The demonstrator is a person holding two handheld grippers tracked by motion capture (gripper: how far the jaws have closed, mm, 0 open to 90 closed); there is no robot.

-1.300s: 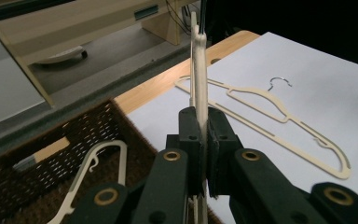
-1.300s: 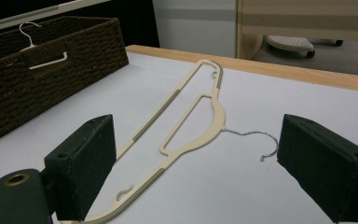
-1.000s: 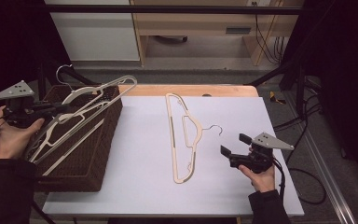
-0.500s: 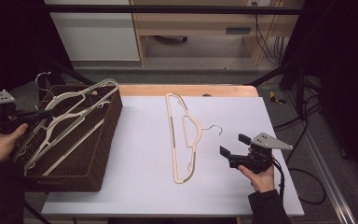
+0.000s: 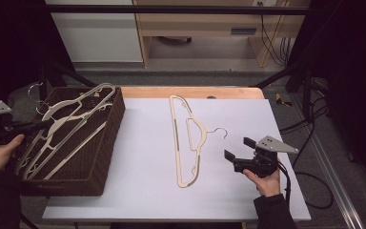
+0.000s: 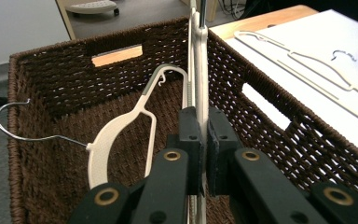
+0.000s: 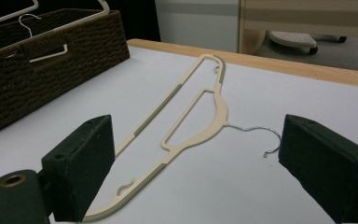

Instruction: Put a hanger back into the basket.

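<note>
High view: a brown wicker basket (image 5: 100,157) is seen at the left end of the white table (image 5: 143,191), with cream hangers piled inside it. The left gripper (image 5: 28,127) is held at the basket's left rim, its jaws clamped on one hanger in the basket (image 5: 71,119), which is propped with its far end on the basket's far rim. A second cream hanger (image 5: 187,143) lies flat near the middle of the table, its wire hook pointing right. The right gripper (image 5: 234,150) is held just right of that hook, jaws spread apart and nothing between them.

Left gripper view: the two black pads (image 6: 189,135) are pressed together on the thin edge of the held hanger (image 6: 200,70), which runs away over the basket's far wall (image 6: 121,51). Another hanger (image 6: 116,135) with a wire hook lies lower in the basket.

Right gripper view: the jaws stand wide apart, and the table hanger (image 7: 191,121) is seen between them, farther off, untouched. The basket (image 7: 37,70) is seen at the far left.
</note>
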